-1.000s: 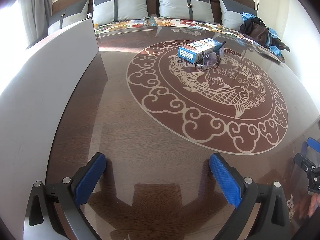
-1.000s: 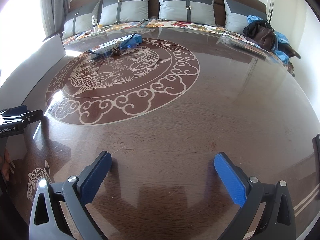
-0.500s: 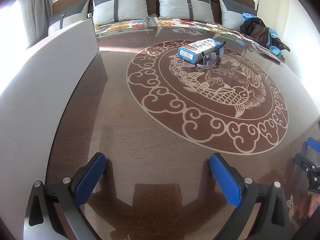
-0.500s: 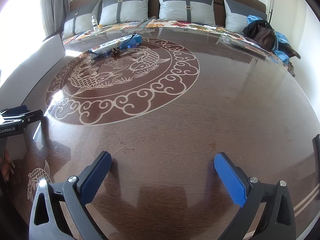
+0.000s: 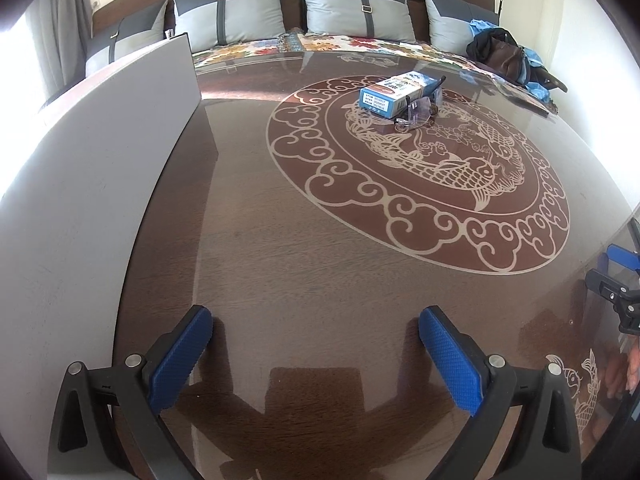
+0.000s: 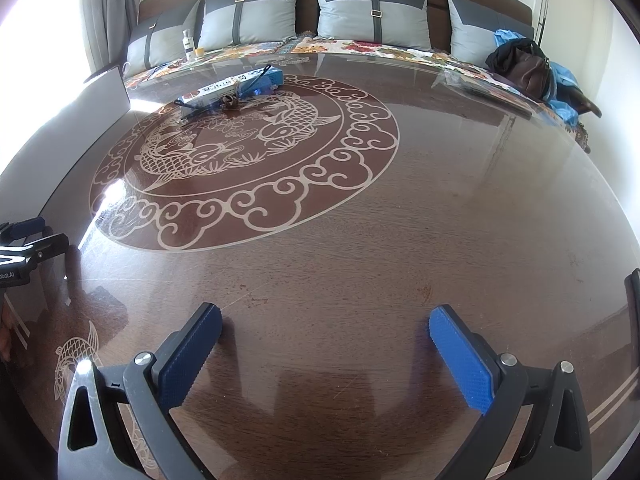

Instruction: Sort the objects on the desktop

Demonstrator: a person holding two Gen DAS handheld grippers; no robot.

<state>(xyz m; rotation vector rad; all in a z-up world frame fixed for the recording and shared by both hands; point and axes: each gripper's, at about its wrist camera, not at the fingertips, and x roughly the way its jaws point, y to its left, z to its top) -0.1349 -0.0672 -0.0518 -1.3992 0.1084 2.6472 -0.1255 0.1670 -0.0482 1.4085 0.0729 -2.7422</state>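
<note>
Fingers: left gripper is held with blue pads spread wide, nothing between them, only bare table glass below. Right gripper likewise is spread wide and empty, pads clear of any object.

Left wrist view, left to right: a grey panel is seen standing along the table edge at 9–10 o'clock. The round fish-and-cloud medallion is inlaid right of centre. The blue-and-white box is lying at about 1 o'clock, on the far part of the medallion, well apart from both grippers. Its long axis is run from near-left to far-right, small end face turned toward the camera. Lines of small print are seen on that end label; not readable. Clear glasses are resting against the box's right side, touching it, lenses turned toward the camera. A dark bag is seen on the bench at 2 o'clock.

Right wrist view: "obot.AI" is readable on the left gripper's body at 9 o'clock. The box is seen at 11 o'clock, long axis running near-left to far-right; print on its long face is too blurred to read. A small bottle is stood on the bench behind.
</note>
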